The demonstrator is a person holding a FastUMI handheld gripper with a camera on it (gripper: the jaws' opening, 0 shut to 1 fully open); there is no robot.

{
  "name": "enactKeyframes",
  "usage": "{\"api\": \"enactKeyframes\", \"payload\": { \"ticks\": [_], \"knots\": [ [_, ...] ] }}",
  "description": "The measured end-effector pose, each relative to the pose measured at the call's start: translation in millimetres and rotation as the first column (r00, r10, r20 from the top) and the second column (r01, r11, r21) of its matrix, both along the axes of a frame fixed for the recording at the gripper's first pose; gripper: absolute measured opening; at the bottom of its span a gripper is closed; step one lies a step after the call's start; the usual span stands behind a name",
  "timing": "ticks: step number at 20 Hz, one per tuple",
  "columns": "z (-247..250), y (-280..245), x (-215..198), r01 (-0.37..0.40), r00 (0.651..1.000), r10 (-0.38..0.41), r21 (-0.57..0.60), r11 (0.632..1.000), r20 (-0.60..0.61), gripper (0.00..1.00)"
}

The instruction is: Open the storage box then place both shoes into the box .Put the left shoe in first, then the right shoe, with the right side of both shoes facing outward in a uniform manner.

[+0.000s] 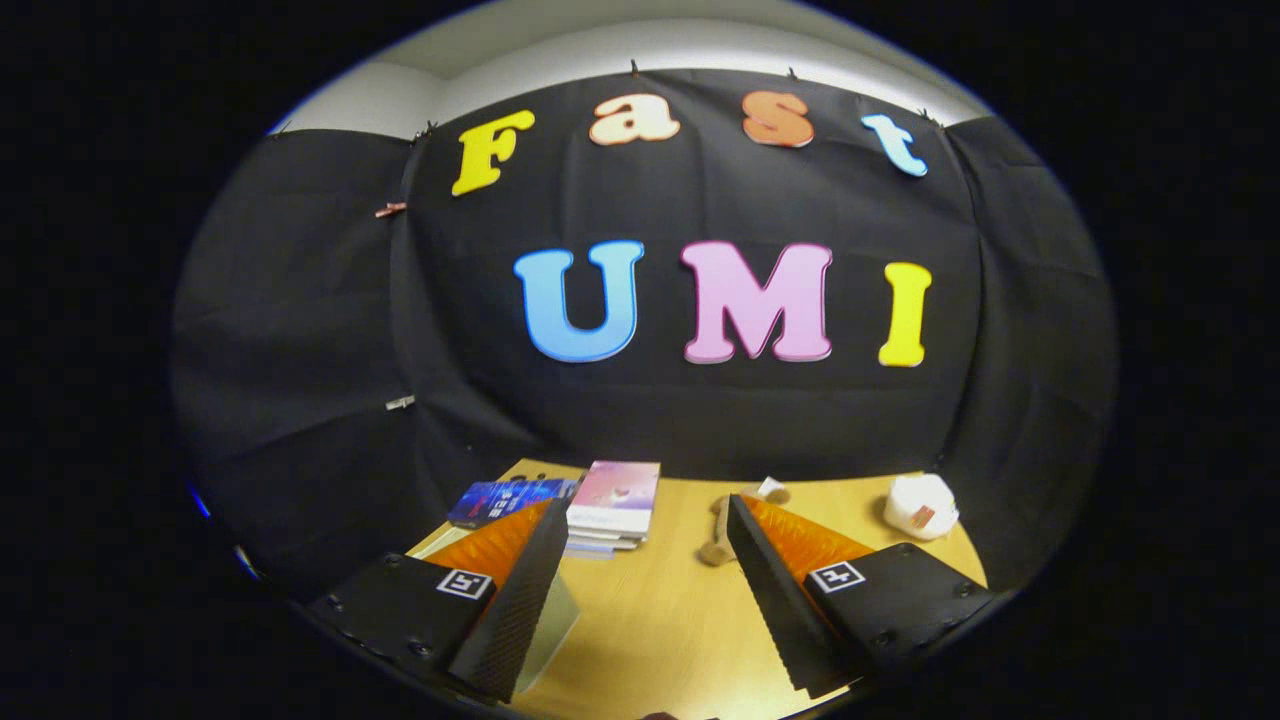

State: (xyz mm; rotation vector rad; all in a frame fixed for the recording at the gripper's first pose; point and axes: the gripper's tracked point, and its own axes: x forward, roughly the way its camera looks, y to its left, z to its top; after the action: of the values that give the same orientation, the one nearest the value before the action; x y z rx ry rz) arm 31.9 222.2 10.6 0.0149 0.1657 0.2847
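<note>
The tool [640, 560] hangs above the table [650, 620], fingers apart, gripping nothing. Books [610, 510] lie near the far edge; I cannot judge the step, since finding box and shoes comes next either way.

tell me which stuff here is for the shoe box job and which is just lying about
For the job:
- gripper, fingers open with nothing between them

Just lying about:
- stack of books on the table, beyond the fingers
- blue book beside the stack
- tan wooden object by one finger
- white bundle at the table's far corner
</note>
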Motion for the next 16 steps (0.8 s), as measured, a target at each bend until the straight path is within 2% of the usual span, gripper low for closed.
{"api": "enactKeyframes", "payload": {
  "ticks": [3,5,7,10,14,16],
  "knots": [
    [32,-38,-7,0.023,0.994,-0.026,0.035,0.999,0.102,0.98],
    [37,-61,-14,0.018,0.992,-0.025,0.054,0.998,0.123,0.98],
    [34,-79,-20,0.006,0.992,-0.014,0.067,0.998,0.122,0.98],
    [23,-122,-20,0.053,0.992,-0.058,0.044,0.998,0.113,0.98],
    [16,-156,-29,0.071,0.986,-0.069,-0.009,0.997,0.152,0.98],
    [17,-168,-35,0.082,0.982,-0.081,0.005,0.997,0.171,0.98]
  ]
}}
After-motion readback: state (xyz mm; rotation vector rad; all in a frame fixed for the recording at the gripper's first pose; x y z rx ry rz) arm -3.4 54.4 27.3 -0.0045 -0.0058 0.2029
